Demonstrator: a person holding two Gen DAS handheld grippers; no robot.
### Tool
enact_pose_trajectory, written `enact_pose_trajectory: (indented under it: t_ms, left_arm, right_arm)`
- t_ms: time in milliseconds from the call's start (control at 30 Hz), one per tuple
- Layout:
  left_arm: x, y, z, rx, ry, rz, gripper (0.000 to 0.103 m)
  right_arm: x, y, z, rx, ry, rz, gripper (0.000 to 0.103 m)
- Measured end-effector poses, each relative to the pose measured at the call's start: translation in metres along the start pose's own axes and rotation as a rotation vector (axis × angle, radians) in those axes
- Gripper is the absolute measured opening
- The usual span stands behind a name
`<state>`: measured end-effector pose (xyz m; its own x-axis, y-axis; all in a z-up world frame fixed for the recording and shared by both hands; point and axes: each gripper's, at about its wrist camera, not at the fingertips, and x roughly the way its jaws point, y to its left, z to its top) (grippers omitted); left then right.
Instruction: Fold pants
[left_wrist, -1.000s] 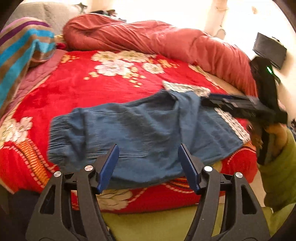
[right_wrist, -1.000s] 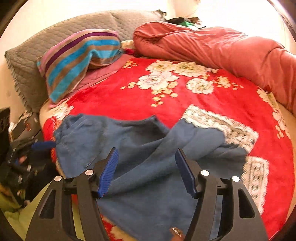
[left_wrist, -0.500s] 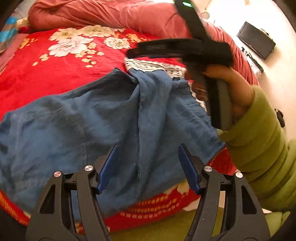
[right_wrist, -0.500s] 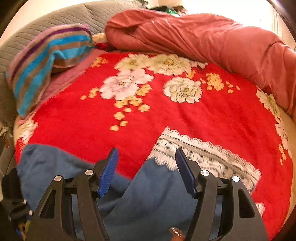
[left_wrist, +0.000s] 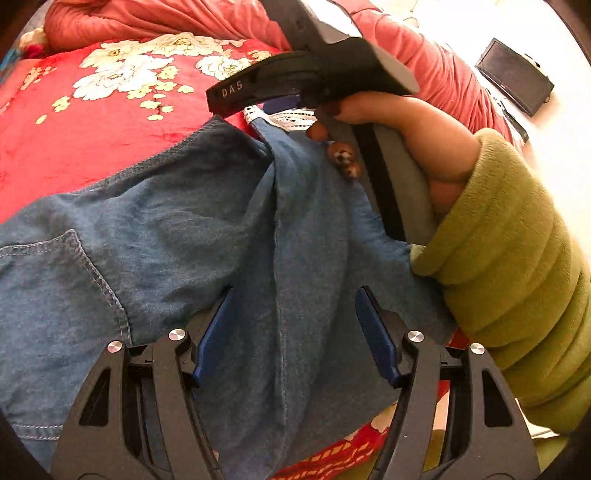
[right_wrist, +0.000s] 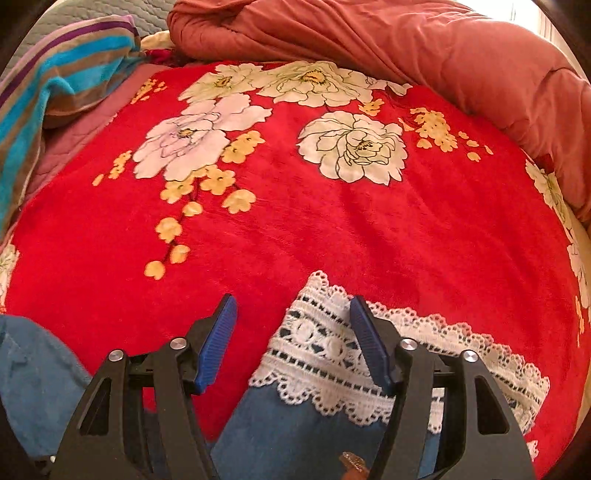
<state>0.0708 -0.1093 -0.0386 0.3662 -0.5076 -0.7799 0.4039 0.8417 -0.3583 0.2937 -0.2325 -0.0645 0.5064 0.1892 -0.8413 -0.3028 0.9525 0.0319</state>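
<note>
Blue denim pants (left_wrist: 177, 236) with white lace cuffs lie on a red floral blanket (right_wrist: 332, 229). In the left wrist view my left gripper (left_wrist: 293, 325) is open and empty, low over the middle of the pants near a seam. The right gripper's black body (left_wrist: 295, 81), held by a hand in a green sleeve, hovers over the leg end. In the right wrist view my right gripper (right_wrist: 293, 332) is open, its fingers either side of the corner of a lace cuff (right_wrist: 332, 354), gripping nothing.
A rolled pink-red duvet (right_wrist: 406, 40) lies along the far side of the bed. A striped pillow (right_wrist: 55, 85) is at the far left. A dark flat device (left_wrist: 515, 75) sits on the floor to the right. The bed's near edge runs under the pants.
Both grippers moved in closer to the pants. The right gripper advanced to the lace cuff, which now lies between its fingers. The left gripper came lower over the pants' middle.
</note>
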Motion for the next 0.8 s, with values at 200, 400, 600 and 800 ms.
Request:
enact_pose_trajectory:
  t_ms: [200, 400, 600, 800]
  left_arm:
    - [0.0, 0.003, 0.001, -0.004, -0.006, -0.005, 0.058]
    - [-0.002, 0.0, -0.002, 0.002, -0.013, 0.009, 0.06]
    - [-0.008, -0.012, -0.005, 0.032, -0.03, 0.054, 0.065]
    - [-0.017, -0.021, -0.003, 0.098, -0.068, 0.109, 0.03]
  right_arm:
    - [-0.009, -0.02, -0.003, 0.044, -0.043, 0.041, 0.01]
    - [-0.063, -0.047, -0.02, 0.125, -0.146, 0.091, 0.009]
    - [-0.135, -0.088, -0.058, 0.216, -0.262, 0.091, 0.009]
    - [-0.191, -0.121, -0.11, 0.301, -0.321, 0.066, 0.009]
